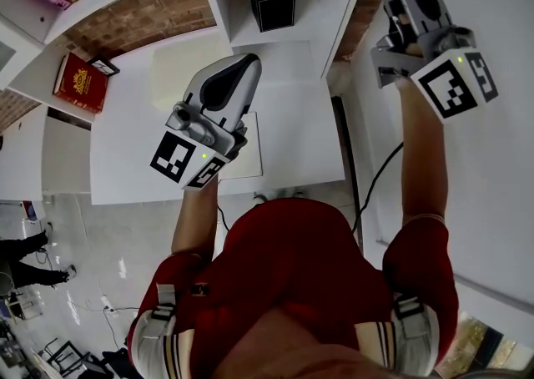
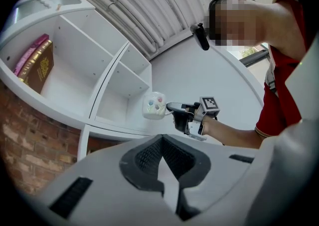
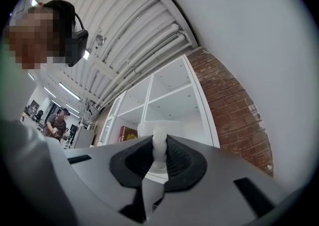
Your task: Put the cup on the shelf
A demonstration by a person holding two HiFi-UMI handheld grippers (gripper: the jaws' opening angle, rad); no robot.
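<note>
The right gripper (image 3: pixel 158 146) pinches only the thin handle of the white ceramic cup with coloured dots (image 2: pixel 153 105), carried in the air just in front of the white open-compartment shelf unit (image 2: pixel 115 76). With so narrow a grip the cup could swivel or slip, and its body could clip a divider or shelf edge on the way in. The left gripper (image 2: pixel 164 168) has its jaws pressed together on nothing, well apart from the cup, while 1 black cube box (image 1: pixel 272 0) fills a lower compartment and gold-stamped red books (image 2: pixel 38 61) lean in another.
</note>
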